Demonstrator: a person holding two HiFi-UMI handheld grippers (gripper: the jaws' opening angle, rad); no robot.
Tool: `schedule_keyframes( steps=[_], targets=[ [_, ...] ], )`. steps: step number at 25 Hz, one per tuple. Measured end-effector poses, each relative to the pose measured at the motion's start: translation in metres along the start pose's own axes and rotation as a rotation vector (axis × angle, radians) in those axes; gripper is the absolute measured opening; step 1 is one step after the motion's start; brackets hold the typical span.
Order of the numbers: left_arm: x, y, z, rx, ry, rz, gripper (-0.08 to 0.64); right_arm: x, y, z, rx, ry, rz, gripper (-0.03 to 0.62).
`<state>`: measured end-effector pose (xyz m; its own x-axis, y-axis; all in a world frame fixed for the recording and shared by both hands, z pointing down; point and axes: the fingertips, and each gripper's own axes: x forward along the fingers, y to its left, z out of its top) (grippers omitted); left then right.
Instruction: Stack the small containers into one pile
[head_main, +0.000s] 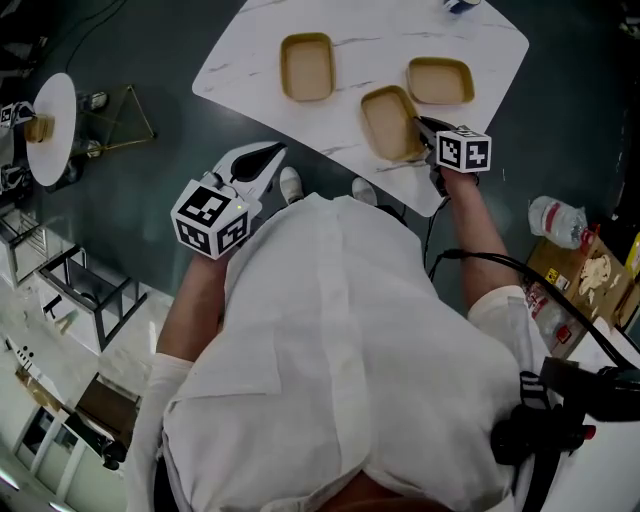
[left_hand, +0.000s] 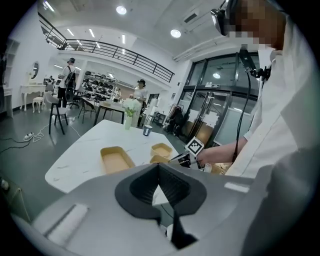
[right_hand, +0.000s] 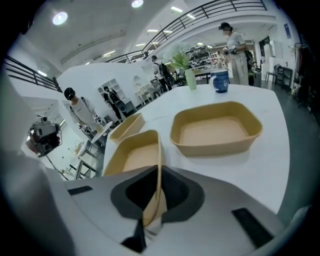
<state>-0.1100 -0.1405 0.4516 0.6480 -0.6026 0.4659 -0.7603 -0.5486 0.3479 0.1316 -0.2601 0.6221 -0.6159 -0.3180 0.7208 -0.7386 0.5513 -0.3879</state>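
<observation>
Three shallow tan containers lie apart on the white marble table (head_main: 250, 50): a left one (head_main: 306, 66), a right one (head_main: 440, 81) and a middle one (head_main: 388, 122) near the front edge. My right gripper (head_main: 422, 127) is shut on the middle container's near rim. In the right gripper view that thin wall (right_hand: 158, 170) stands upright between the jaws of the right gripper (right_hand: 159, 175), with the right container (right_hand: 217, 127) beyond. My left gripper (head_main: 268, 152) hangs off the table over the dark floor, shut and empty. From the left gripper (left_hand: 160, 167) the containers show ahead.
A blue cup (right_hand: 220, 81) and a vase with a plant (right_hand: 189, 77) stand at the table's far end. A plastic bottle (head_main: 556, 220) and a cardboard box (head_main: 590, 280) lie on the floor at right. A round white side table (head_main: 52, 128) stands at left.
</observation>
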Motion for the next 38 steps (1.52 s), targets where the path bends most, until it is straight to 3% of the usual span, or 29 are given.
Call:
schedule_keyframes(
  steps=[10,18,32,38],
  targets=[
    [-0.017,0.031,0.011,0.044,-0.032,-0.092,0.006,-0.008,0.046,0.029,0.136,-0.114,-0.057,0.018],
    [-0.042,0.051,0.005,0.066,-0.058,-0.121,0.006,0.02,0.09,0.06,0.217,-0.152,-0.075,0.018],
    [-0.08,0.076,-0.013,0.036,-0.096,-0.108,0.008,0.076,0.118,0.112,0.298,-0.204,-0.146,0.018],
    [-0.092,0.087,-0.018,0.018,-0.104,-0.079,0.006,0.095,0.118,0.127,0.278,-0.189,-0.175,0.018]
  ],
)
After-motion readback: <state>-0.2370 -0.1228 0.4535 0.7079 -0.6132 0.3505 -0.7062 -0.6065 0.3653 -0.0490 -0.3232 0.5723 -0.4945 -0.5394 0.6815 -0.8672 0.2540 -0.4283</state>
